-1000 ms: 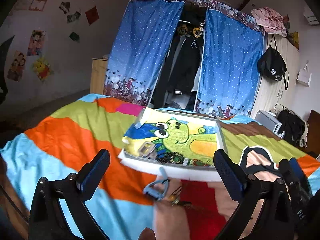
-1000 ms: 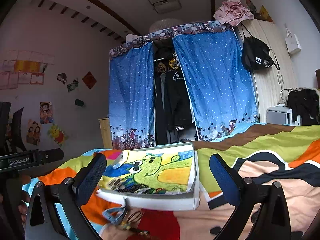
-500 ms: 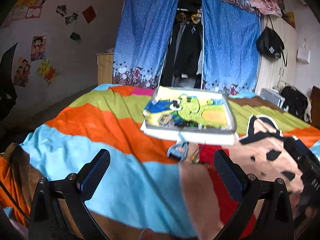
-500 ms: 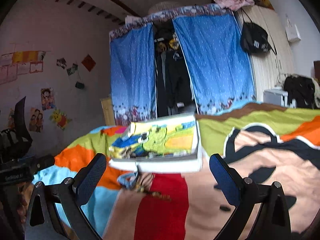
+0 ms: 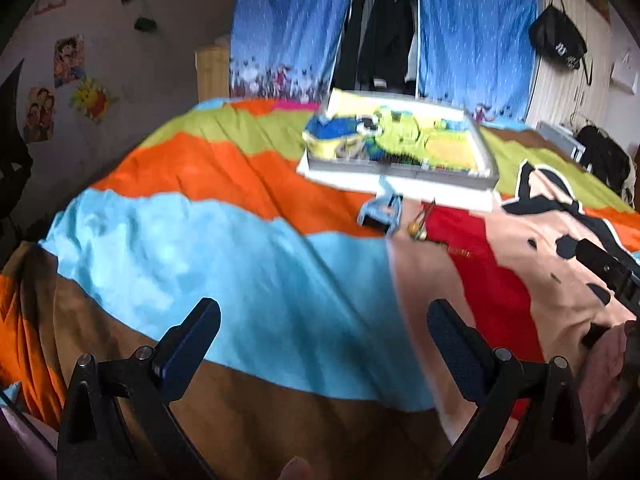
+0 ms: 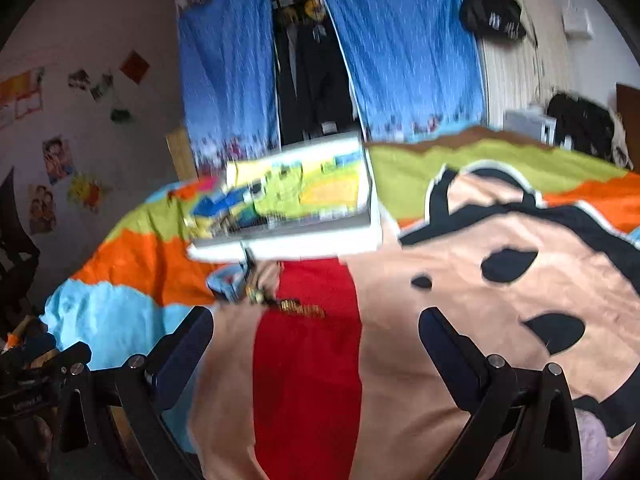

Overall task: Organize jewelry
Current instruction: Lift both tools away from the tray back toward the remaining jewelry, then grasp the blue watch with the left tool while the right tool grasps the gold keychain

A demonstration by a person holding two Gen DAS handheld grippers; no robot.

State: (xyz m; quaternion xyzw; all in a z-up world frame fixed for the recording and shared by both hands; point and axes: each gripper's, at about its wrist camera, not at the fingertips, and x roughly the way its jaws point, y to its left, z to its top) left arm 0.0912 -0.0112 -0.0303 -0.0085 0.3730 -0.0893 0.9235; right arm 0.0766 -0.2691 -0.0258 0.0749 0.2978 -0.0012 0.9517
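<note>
Grippers, left (image 5: 320,334) and right (image 6: 316,332), spread wide, empty; approach gold chain (image 6: 302,307) low, pinch mid-strand, lift into tray (image 6: 320,236).

Striped bedspread (image 5: 224,184), blue curtains (image 5: 288,16), black bag (image 5: 558,42), blurred wall pictures (image 5: 68,60), perhaps cartoon posters

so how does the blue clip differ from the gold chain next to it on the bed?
The blue clip is a chunky pale-blue piece; the gold chain is thin and strung out. The clip lies where orange meets light blue, the chain on the red patch. Both lie loose on the bedspread, outside the tray, untouched.
</note>
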